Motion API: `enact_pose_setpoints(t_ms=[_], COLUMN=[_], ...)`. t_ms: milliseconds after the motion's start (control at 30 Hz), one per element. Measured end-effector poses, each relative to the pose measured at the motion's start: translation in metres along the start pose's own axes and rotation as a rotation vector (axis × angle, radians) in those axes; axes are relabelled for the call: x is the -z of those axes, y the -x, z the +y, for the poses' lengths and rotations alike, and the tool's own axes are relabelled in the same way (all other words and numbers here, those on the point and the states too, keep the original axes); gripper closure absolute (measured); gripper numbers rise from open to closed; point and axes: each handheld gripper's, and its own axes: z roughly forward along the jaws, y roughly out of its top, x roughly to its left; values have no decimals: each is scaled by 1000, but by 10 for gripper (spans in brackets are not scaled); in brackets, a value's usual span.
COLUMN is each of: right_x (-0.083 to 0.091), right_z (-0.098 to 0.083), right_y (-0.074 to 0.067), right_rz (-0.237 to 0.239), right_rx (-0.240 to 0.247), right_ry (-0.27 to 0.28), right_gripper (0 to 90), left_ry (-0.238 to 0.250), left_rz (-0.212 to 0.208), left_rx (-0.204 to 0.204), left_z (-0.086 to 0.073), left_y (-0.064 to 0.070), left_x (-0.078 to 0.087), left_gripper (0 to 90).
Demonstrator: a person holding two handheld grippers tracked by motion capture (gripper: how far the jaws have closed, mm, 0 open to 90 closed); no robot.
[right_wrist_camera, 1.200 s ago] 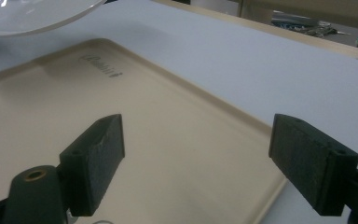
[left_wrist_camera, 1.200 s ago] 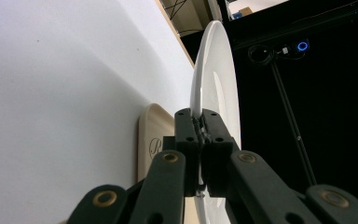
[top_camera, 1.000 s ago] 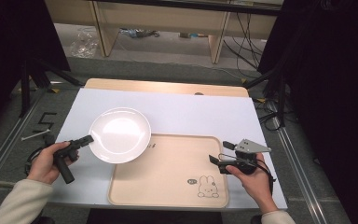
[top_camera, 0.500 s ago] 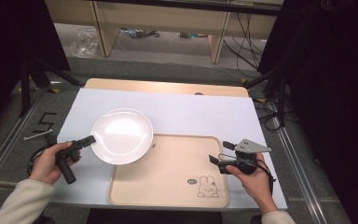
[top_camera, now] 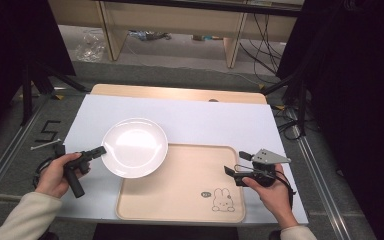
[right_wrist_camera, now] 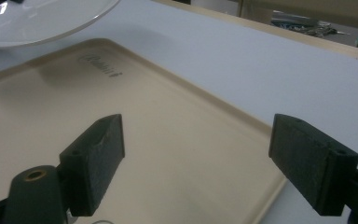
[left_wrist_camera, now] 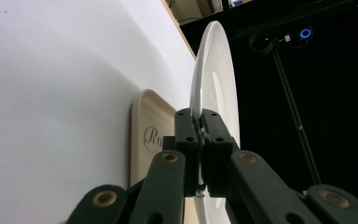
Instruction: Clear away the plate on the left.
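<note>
In the high view, the person's left gripper (top_camera: 96, 151) pinches the near-left rim of a white plate (top_camera: 135, 147), which extends away from the fingers toward the middle of the counter (top_camera: 205, 117). The plate's far-right part overhangs the top-left corner of a beige tray (top_camera: 180, 185) with a rabbit print; whether the plate rests on that corner or is held just clear of it cannot be told. The right gripper (top_camera: 235, 165) sits at the tray's right edge, its fingers pointing inward over the tray and spread, holding nothing. The plate lies well apart from those fingers, across the tray's width.

In the left gripper view, the fingers (left_wrist_camera: 190, 135) are pressed together on the plate's (left_wrist_camera: 214, 70) thin rim, and the plate runs straight ahead of them, seen edge-on. The tray (left_wrist_camera: 151, 121) lies beyond and to one side of the fingertips, on the white counter (left_wrist_camera: 51, 93).

In the right gripper view, the two fingers (right_wrist_camera: 98, 158) stand wide apart with only the bare tray (right_wrist_camera: 168, 140) floor between them. The plate (right_wrist_camera: 42, 18) shows far ahead and to the left of the fingers, its edge hanging over the tray's far corner.

The left hand is plainly the one in charge of the plate. Judged from this layout, any coming move turns on carrying the plate away from the left fingers' side, sideways onto the tray.
</note>
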Motion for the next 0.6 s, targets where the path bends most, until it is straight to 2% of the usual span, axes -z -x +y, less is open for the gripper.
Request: enact_pose_setpoints(t_ms=[133,167,233,267,333,400,467,500,600], right_x=[0,0,0,0,0,0,0,0,-1], right_z=[0,0,0,0,0,0,0,0,0], right_y=[0,0,0,0,0,1,1,1,1], right_rz=[3,1,2,2,2,10,10,10,10], right_rx=[3,-1,-1,-1,-1,11,11,11,17], right_ry=[2,0,0,0,-1,3,3,3,4], right_gripper=[191,190,190,190,190,190,190,190,190], left_ry=[0,-16,-20,-15,-9,-22,-22,-19,-30], left_rz=[-15,-1,0,10,-11,12,10,-13,4], left_rx=[-13,-15,-21,-2,-1,-4,-4,-8,-7], left_z=[-1,-1,-2,-3,-4,-4,-5,-5,-5], left_y=[0,1,1,3,2,3,4,3,4], left_x=[-3,-2,-3,-4,-5,-5,-6,-6,-7], left_gripper=[861,862,862,862,862,862,862,862,862])
